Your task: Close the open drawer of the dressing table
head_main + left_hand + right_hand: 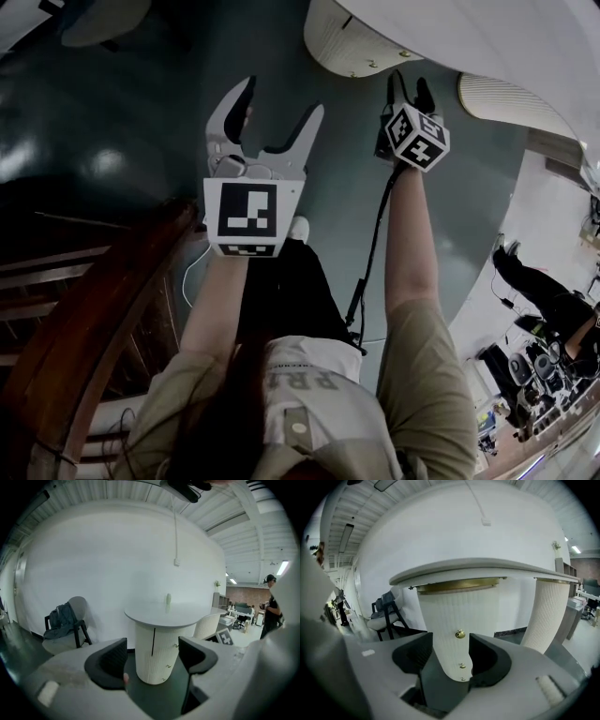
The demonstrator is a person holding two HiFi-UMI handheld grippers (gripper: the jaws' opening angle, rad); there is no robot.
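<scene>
The dressing table (pixel 469 42) has a white top on a ribbed white drum (pixel 352 47) with small brass knobs. In the right gripper view the drum's front (pixel 450 616) fills the middle, under a gold-coloured band below the top. A brass knob (pixel 460 633) sits just beyond my right gripper (pixel 452 653), whose jaws stand apart and touch nothing. In the head view my right gripper (pixel 411 84) is close to the drum. My left gripper (pixel 281 101) hangs open over the floor, further back; it sees the whole drum (pixel 157 653). I cannot tell whether a drawer stands out.
A dark wooden piece of furniture (pixel 94 309) is at my left. A chair with a jacket on it (pixel 65 620) stands by the wall. A second ribbed leg (pixel 548 616) holds the table's right side. A person (pixel 271 606) and workbenches (pixel 544 375) are at the right.
</scene>
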